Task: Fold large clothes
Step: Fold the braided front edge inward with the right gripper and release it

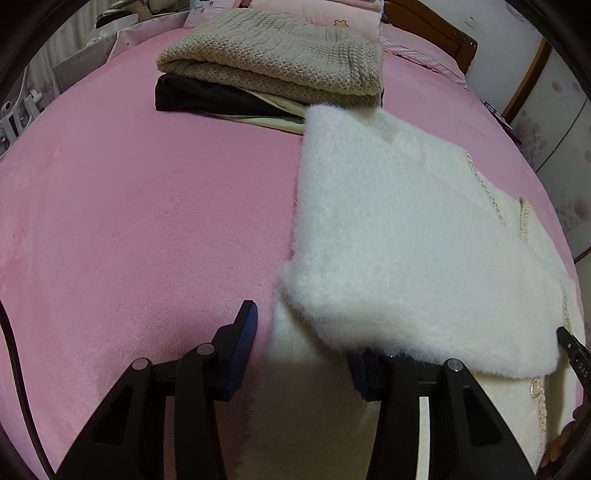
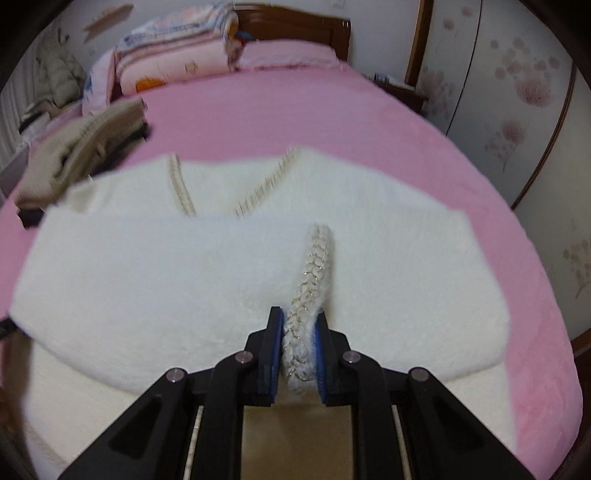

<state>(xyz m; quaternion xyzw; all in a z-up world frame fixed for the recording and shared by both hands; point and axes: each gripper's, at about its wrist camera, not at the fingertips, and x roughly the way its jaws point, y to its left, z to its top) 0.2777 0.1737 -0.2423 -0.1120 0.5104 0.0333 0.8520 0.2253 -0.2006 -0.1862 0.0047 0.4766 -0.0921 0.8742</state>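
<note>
A white fluffy cardigan (image 1: 399, 229) with braided cream trim lies spread on the pink bed (image 1: 129, 221), one sleeve folded across its body. My left gripper (image 1: 303, 343) is at the cardigan's near left corner. Its left finger (image 1: 243, 332) shows beside the fabric, its right finger is hidden under the folded sleeve, and the hem fills the gap between them. In the right wrist view the same cardigan (image 2: 184, 266) fills the middle. My right gripper (image 2: 299, 332) is shut on the braided front trim (image 2: 314, 266), which stands up out of its jaws.
A stack of folded clothes, a beige knit sweater (image 1: 269, 62) on a black garment, sits on the far part of the bed and also shows as a beige pile (image 2: 81, 147). Pillows and a quilt (image 2: 173, 55) lie by the wooden headboard (image 2: 295, 26). Floral wardrobe doors (image 2: 517, 92) stand to the right.
</note>
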